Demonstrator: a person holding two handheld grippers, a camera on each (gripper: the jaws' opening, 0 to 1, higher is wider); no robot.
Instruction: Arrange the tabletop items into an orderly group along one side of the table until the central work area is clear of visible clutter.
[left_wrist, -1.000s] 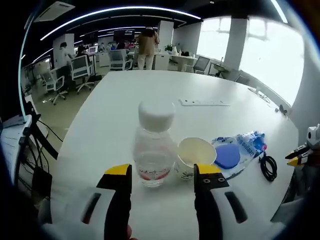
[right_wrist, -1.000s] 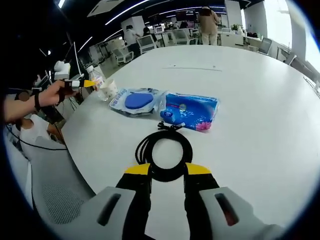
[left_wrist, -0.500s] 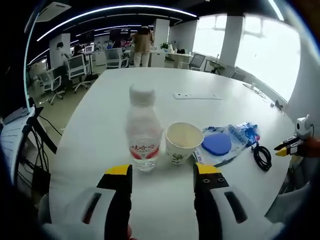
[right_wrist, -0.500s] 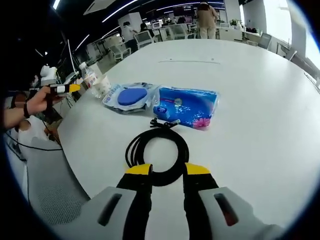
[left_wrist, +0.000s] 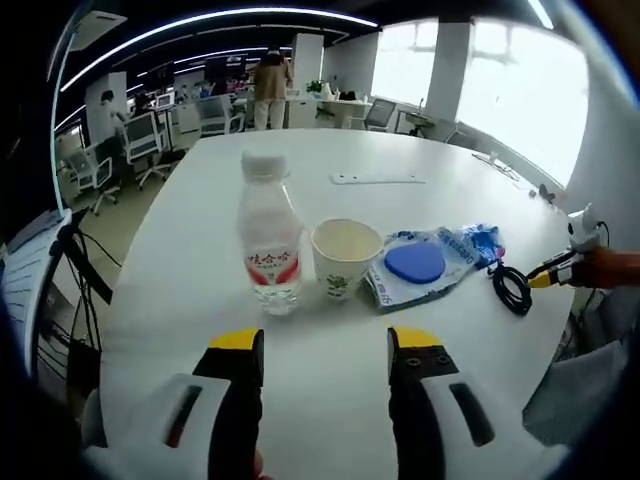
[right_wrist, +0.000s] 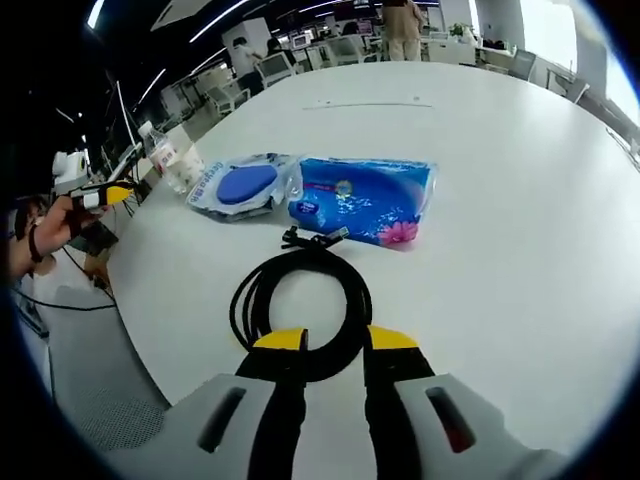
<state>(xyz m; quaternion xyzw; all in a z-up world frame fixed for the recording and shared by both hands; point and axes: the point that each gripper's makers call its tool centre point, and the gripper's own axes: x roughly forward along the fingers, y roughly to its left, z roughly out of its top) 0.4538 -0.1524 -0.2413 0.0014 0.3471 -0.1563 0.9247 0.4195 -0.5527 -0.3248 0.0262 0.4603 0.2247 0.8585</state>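
White table (left_wrist: 420, 160) carries all items near one edge. Blue tissue pack (right_wrist: 366, 198) lies flat beside a clear pouch (right_wrist: 238, 184) holding a blue disc; the two touch. Black coiled cable (right_wrist: 300, 300) lies just in front of the pack, its near loop between the right gripper (right_wrist: 334, 340) jaws, which stand slightly apart, not clamped. Water bottle (left_wrist: 269, 235) stands upright, just beside the paper cup (left_wrist: 345, 257). Left gripper (left_wrist: 325, 343) jaws open, holding nothing, short of the bottle.

right gripper (right_wrist: 335, 341) jaws around coiled cable (right_wrist: 300, 306)
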